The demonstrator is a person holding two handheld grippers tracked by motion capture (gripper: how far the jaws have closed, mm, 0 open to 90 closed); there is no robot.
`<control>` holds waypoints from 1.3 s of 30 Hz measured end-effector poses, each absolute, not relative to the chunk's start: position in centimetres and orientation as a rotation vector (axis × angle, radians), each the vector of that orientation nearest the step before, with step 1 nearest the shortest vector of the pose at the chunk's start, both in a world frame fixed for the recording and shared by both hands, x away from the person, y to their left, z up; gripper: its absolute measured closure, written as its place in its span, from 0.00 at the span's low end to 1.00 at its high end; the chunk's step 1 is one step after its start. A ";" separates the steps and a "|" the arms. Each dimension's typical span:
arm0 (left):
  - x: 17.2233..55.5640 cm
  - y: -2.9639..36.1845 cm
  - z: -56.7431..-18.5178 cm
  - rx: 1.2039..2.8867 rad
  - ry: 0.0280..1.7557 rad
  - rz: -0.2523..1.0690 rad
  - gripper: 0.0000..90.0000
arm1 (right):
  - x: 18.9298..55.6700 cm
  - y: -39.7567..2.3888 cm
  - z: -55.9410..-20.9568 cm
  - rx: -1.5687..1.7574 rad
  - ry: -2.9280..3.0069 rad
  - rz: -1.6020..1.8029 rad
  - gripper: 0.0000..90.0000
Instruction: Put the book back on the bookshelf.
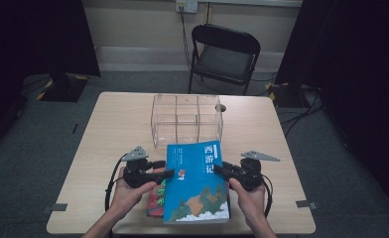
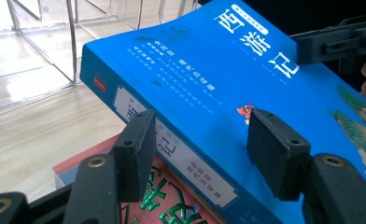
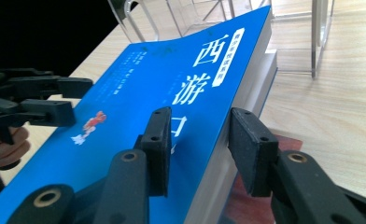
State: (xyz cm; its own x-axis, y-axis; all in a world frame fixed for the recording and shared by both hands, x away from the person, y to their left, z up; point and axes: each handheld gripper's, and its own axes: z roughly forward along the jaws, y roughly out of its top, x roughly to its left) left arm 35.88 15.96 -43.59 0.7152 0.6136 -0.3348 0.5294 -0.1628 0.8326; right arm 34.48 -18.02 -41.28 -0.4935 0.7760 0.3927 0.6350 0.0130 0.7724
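While straddling opposite long edges of the blue paperback book (image 1: 197,183) atop a red book (image 1: 155,198) on the table (image 1: 118,124): left gripper (image 1: 168,173) fingers parted around the spine, right gripper (image 1: 219,169) fingers parted around the page edge, neither visibly pressing.

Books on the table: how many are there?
2 for sure. The blue book lies on top, between the two grippers. The red book lies under it, showing at its left edge. The right gripper view hints at another below, partly hidden.
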 end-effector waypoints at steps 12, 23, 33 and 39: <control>35.8 16.0 -43.7 1.817 0.890 0.075 0.46 | 33.2 -18.5 -41.5 1.542 2.180 1.481 0.66; 35.7 15.9 -43.8 1.821 0.878 0.068 0.44 | 32.9 -18.6 -41.4 1.550 2.179 1.485 0.67; 35.8 15.9 -43.8 1.821 0.880 0.069 0.44 | 35.4 -18.4 -42.1 1.543 2.121 1.522 0.68; 35.7 15.9 -43.8 1.818 0.881 0.070 0.44 | 35.8 -18.0 -42.6 1.572 2.087 1.538 0.61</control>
State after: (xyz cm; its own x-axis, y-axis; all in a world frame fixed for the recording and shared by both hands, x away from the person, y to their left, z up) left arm 35.72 15.87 -43.81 0.7255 0.5939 -0.3478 0.5316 -0.1625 0.8313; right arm 35.76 -18.03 -42.60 -0.4578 0.7674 0.4488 0.6560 -0.0491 0.7531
